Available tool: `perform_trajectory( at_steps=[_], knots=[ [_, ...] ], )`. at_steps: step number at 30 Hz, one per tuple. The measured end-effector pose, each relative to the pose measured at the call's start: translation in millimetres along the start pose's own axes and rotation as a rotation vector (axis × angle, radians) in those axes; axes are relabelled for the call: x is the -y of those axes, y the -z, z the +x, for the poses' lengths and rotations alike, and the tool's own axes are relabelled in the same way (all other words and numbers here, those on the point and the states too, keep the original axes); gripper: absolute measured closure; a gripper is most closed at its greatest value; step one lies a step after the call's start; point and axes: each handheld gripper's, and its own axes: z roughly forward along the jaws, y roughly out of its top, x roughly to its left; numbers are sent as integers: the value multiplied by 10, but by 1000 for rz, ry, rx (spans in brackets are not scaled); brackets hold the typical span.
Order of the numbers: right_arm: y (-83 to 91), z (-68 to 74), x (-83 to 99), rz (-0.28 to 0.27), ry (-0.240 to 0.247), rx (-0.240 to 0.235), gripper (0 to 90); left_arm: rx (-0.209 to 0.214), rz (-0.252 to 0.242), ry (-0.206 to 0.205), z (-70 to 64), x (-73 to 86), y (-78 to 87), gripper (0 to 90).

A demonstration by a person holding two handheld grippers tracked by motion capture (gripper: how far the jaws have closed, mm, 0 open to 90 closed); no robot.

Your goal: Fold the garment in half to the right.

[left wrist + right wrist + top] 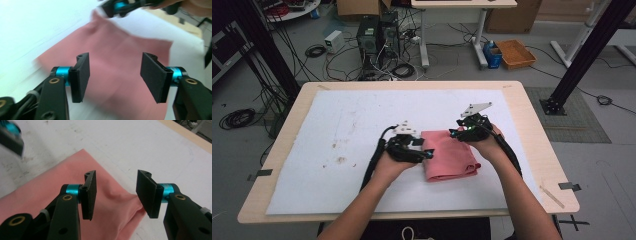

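Pink cloth folded flat on the white sheet of the worktop, between both hands. Left claw wide above its middle, gripping nothing; right claw also wide, over a rumpled corner, perhaps placed so for pinching the next fold

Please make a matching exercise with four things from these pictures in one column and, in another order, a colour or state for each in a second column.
Things:
1. cloth
2. left gripper
3. sheet on the table
4. crate on the floor

Colour or state:
a. orange
b. white
c. pink, folded
d. jaws open above the cloth

Pairs: 1-c, 2-d, 3-b, 4-a
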Motion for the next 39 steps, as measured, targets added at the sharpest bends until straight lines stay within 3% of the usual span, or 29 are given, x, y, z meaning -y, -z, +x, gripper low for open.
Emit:
perform_trajectory(
  at_steps=[4,7,10,15,22,25,28,32,34,39],
  knots=[
    [-93,47,-32,9,17,-23,564,-65,19,20,142,275,257,389],
    [-220,92,-96,16,9,-50,565,-85,28,37,208,450,389,382],
    [-365,140,-170,32,2,-66,560,-151,61,33,286,626,498,380],
    [-575,204,-247,80,19,-65,616,-245,28,93,448,749,657,363],
    [-846,351,-244,179,87,-55,726,-253,28,77,440,771,668,361],
    [-900,431,-283,172,106,-51,751,-253,22,86,443,788,680,361],
    [-886,449,-339,158,107,-75,699,-252,14,93,443,791,699,361],
    [-643,273,-351,73,43,-50,690,-251,0,97,444,779,712,361],
    [-515,152,-271,56,15,-40,695,-255,-6,92,443,772,718,361],
    [-380,-85,70,104,-37,8,706,-260,-29,89,443,749,726,361]
  ],
)
